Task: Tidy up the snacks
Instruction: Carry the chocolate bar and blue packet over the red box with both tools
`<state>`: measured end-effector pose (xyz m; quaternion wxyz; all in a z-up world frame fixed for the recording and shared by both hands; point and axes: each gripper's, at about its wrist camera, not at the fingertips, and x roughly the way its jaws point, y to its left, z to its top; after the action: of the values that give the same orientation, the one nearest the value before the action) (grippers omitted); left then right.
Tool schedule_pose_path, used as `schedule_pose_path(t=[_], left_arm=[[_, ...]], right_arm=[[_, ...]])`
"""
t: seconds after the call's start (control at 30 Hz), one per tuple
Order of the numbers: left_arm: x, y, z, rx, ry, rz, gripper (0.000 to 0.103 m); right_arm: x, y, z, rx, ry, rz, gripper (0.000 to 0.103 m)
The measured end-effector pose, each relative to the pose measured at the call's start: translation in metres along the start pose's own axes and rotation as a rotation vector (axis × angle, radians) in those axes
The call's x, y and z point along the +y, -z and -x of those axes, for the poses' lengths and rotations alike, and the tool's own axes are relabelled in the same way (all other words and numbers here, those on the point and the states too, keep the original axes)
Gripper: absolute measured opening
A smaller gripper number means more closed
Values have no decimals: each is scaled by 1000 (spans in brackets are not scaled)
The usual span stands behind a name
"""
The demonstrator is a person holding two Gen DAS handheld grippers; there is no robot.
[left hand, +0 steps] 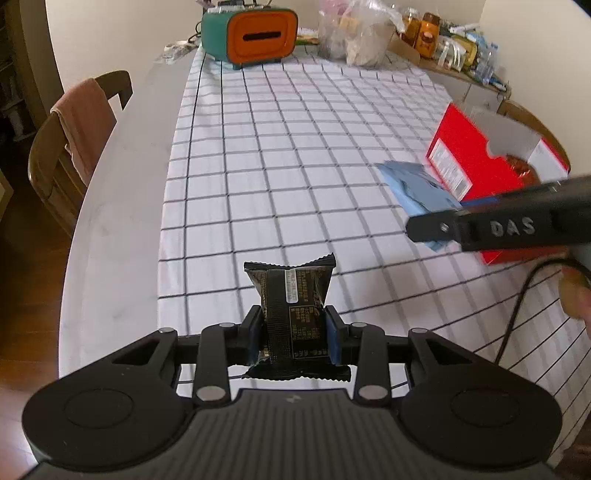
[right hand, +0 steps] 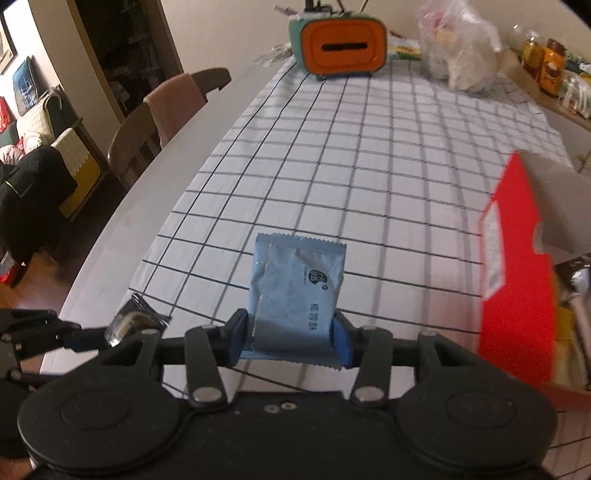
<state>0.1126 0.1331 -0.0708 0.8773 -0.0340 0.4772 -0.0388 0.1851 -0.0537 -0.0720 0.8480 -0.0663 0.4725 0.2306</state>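
I have a snack in each tool right now. My left gripper (left hand: 294,332) is pinched on a black packet (left hand: 291,310), gripping it by its lower half so the crimped top edge stands up above the fingers, clear of the checked tablecloth (left hand: 295,147). My right gripper (right hand: 293,338) is clamped the same way on a pale blue packet (right hand: 297,291), also lifted off the cloth.

The red box (left hand: 476,166) sits at the right side of the table with its flap open, and from the left wrist view I can make out something orange-brown and shiny (left hand: 521,168) already inside it. That suggests at least one snack is stowed, though I cannot see how full the box is. In that same view the blue packet hangs just beside the near wall of the box, so my right hand looks closest to a drop; the black packet is well apart from it, over the near middle of the cloth.

The cloth between me and the orange-faced tissue box (left hand: 255,33) at the far end shows no loose packets, so I judge these two may be the last ones to go in. The plastic bag (left hand: 354,33) and bottles (left hand: 424,33) beyond the cloth look like clutter, not part of my sorting.
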Motion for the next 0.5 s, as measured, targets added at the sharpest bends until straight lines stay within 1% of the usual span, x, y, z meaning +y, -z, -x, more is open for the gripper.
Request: schedule_pose_path(t=[0.17,0.3,0.5], left_arm=[[-29,-13,12,-32,0,2,34],[-62,-25,21,-66,5,-19,34],[-114,-43,24,-90,19,-54,34]], right_arm=[[-29,6,34,-42,-1,-27,47],[-54,12,58,-77,8,-40,47],[-98,20,86,-111,33,-68,47]])
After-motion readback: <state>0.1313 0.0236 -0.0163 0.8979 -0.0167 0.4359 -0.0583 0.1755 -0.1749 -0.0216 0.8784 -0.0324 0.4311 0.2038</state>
